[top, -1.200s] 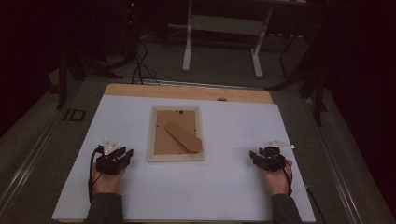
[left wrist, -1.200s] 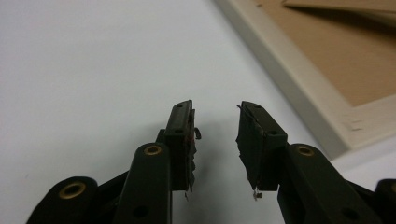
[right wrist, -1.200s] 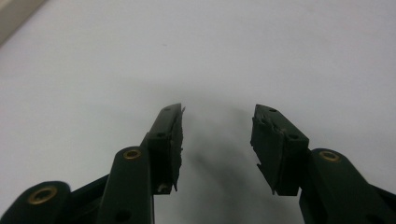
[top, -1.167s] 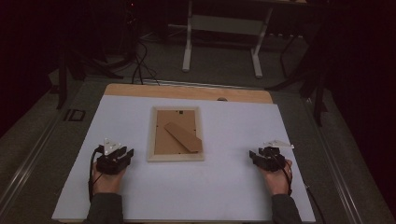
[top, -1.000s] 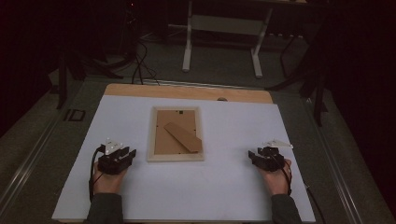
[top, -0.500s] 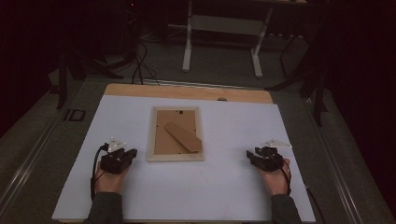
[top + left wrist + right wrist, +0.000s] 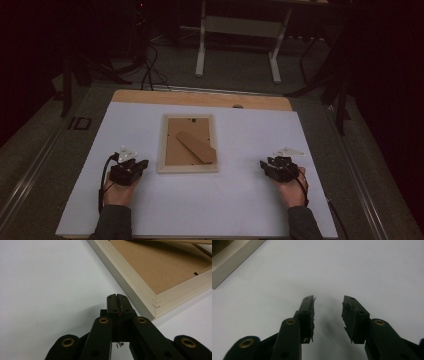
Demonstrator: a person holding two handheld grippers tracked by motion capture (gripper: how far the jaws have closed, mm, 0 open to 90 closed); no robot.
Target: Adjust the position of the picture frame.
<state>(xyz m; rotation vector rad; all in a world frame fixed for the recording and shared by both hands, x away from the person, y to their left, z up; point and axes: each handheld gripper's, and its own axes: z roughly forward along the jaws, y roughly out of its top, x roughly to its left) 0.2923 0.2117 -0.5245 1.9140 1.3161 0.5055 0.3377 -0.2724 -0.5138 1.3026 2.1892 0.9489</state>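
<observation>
**Grippers flanking a face-down picture frame**

A picture frame (image 7: pixel 188 143) lies flat, back side up, in the middle of the white table (image 7: pixel 240 210). Its long axis runs near to far, with the short sides facing you and the far edge. The brown backing board is exposed, and the easel stand (image 7: pixel 196 146) lies diagonally across it, from far left to near right. That face-down pose puts the backing and stand within reach, which suits work on the rear of the frame.

Your left gripper (image 7: pixel 135 167) rests on the table just beside the frame's near-left corner, apart from it. In the left gripper view its jaws are pressed together with nothing between them, and the tips (image 7: pixel 117 298) point toward the pale wooden rail (image 7: pixel 130 282) near the stapled corner joint. Held so close, this gripper is probably the one meant to act on the frame first.

Your right gripper (image 7: pixel 276 166) sits well apart from the frame, to its right. In the right gripper view its jaws stand parted by a moderate gap over bare table and hold nothing, and a corner of the frame (image 7: pixel 232 257) shows at the far left. This looks like a waiting position, ready to steady the opposite side.
</observation>
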